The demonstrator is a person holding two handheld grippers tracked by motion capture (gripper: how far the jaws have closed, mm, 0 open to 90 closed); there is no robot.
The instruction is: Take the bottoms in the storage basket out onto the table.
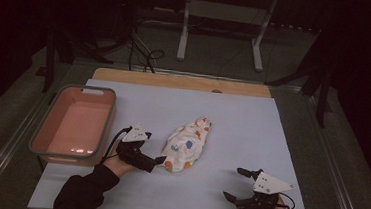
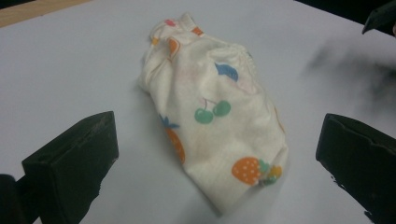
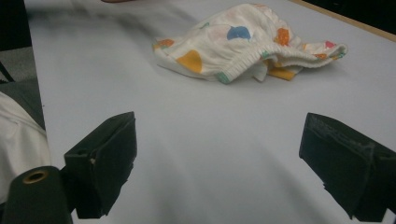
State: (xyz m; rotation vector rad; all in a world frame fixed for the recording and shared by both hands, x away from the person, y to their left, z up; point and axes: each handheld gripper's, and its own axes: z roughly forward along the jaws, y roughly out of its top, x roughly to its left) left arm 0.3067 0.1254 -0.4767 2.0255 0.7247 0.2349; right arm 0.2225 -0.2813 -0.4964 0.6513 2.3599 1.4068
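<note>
Both grippers (image 1: 161, 161) (image 1: 234, 183) agape, empty; fruit-print cloth (image 1: 187, 145) on pale table (image 1: 252, 125); dark room.

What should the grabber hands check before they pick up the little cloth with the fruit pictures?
1. Left gripper open: ok, its fingers stand wide apart.
2. Left gripper lined up with the cloth: ok, the cloth's near end lies between the fingers, not yet touched.
3. Right gripper open: ok, fingers spread.
4. Right gripper near the cloth: not ok, bare table lies between them.
5. Cloth flat: not ok, it lies bunched in a heap.
6. Pink bin free to take the cloth: ok, it looks empty inside.
</note>
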